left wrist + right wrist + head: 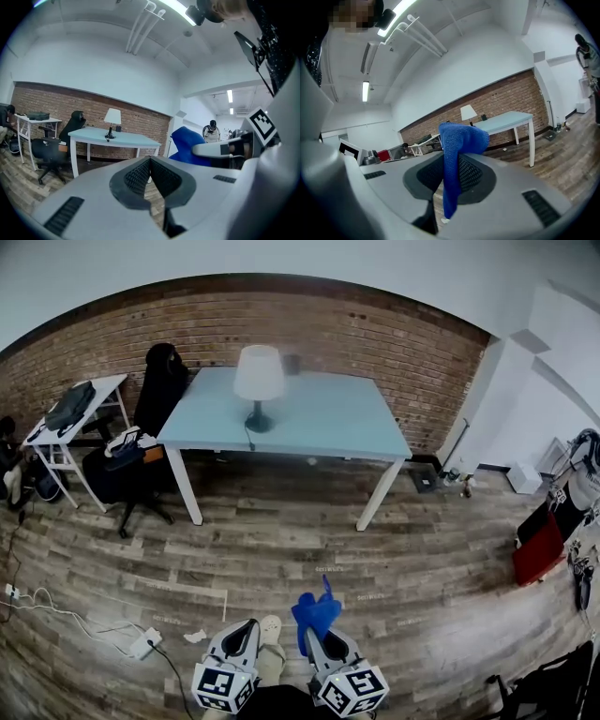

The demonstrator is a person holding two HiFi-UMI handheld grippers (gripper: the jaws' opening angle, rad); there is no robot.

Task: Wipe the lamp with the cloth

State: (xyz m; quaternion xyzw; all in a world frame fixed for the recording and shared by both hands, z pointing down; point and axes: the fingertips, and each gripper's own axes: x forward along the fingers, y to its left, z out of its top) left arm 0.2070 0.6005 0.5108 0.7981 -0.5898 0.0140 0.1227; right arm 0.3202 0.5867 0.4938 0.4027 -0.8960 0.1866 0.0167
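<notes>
A lamp [258,381] with a white shade and dark base stands on the pale blue table [319,423] against the brick wall, far ahead of me. It also shows small in the left gripper view as the lamp [112,120] and in the right gripper view as the lamp [468,113]. My right gripper [317,632] is shut on a blue cloth [316,612], which folds over its jaws as the cloth [457,154]. My left gripper [242,638] is shut and holds nothing. Both grippers are low, near my body, well away from the table.
A black office chair [141,442] with a bag stands left of the table. A white side table [70,427] is further left. Cables and a power strip [141,645] lie on the wooden floor at my left. A person [212,132] stands in the distance.
</notes>
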